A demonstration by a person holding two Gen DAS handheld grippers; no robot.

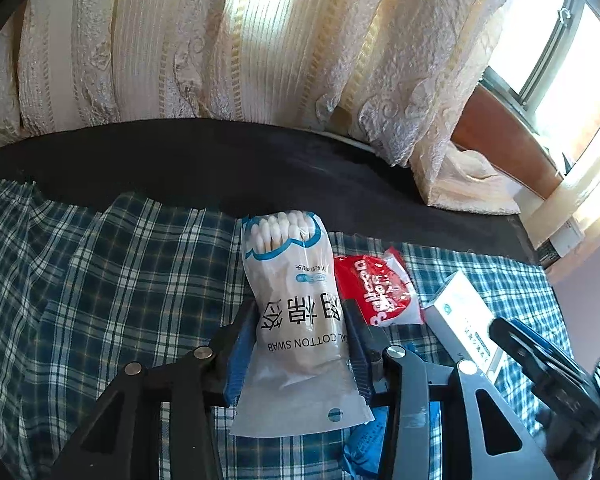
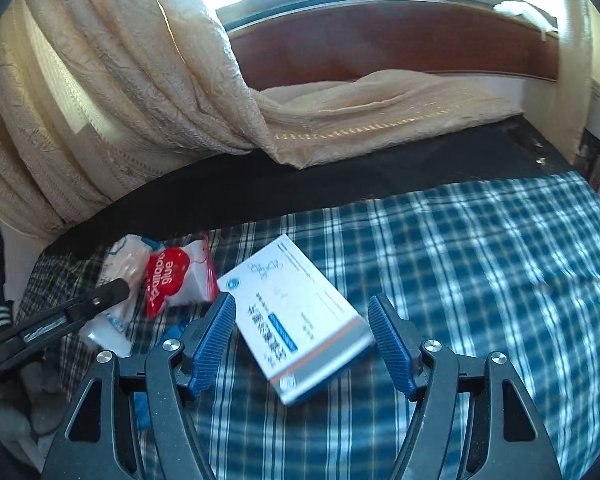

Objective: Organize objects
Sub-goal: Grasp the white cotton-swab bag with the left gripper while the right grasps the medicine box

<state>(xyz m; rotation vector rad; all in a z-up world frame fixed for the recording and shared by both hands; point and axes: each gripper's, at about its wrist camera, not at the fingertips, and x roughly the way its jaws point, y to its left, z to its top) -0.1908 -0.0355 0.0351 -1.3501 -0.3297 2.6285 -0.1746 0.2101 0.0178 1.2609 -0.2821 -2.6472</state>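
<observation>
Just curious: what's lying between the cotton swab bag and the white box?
A red balloon glue packet lies between the swab bag and box, seen in both views.

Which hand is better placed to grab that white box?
Probably the right. The right gripper is open with its fingers either side of the white box, while the left gripper is shut on the cotton swab bag.

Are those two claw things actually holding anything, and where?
The left gripper holds the cotton swab bag, its fingers pinching its sides near the middle. The right gripper holds nothing; it is open around the white box.
</observation>
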